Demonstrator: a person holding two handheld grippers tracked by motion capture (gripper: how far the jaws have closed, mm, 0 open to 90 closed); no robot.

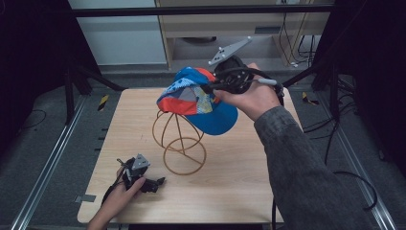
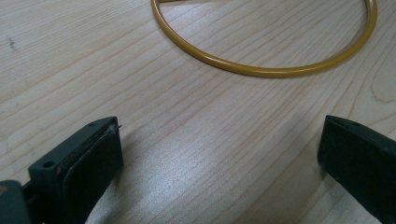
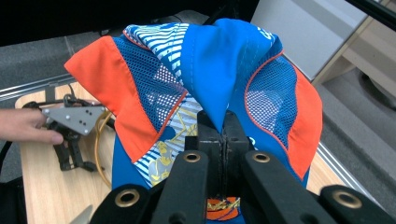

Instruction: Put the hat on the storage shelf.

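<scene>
Pale wooden bench [image 1: 230,182] underneath; my right hand-held gripper [image 3: 223,133] pinches the blue-orange cap's [image 1: 198,98] crown fabric, the cap seemingly just above the wire hat stand [image 1: 179,139]. Left hand-held gripper [image 1: 155,183] rests wide apart beside the stand's base.

My tongs and sleeve

My right gripper [image 3: 223,140] has black jaws with brass-ringed holes; my sleeve [image 1: 306,167] behind it is grey.

i worked in dim light; the table [image 1: 230,182] was lit from above, its surroundings dark, my jaws' edges soft.
</scene>
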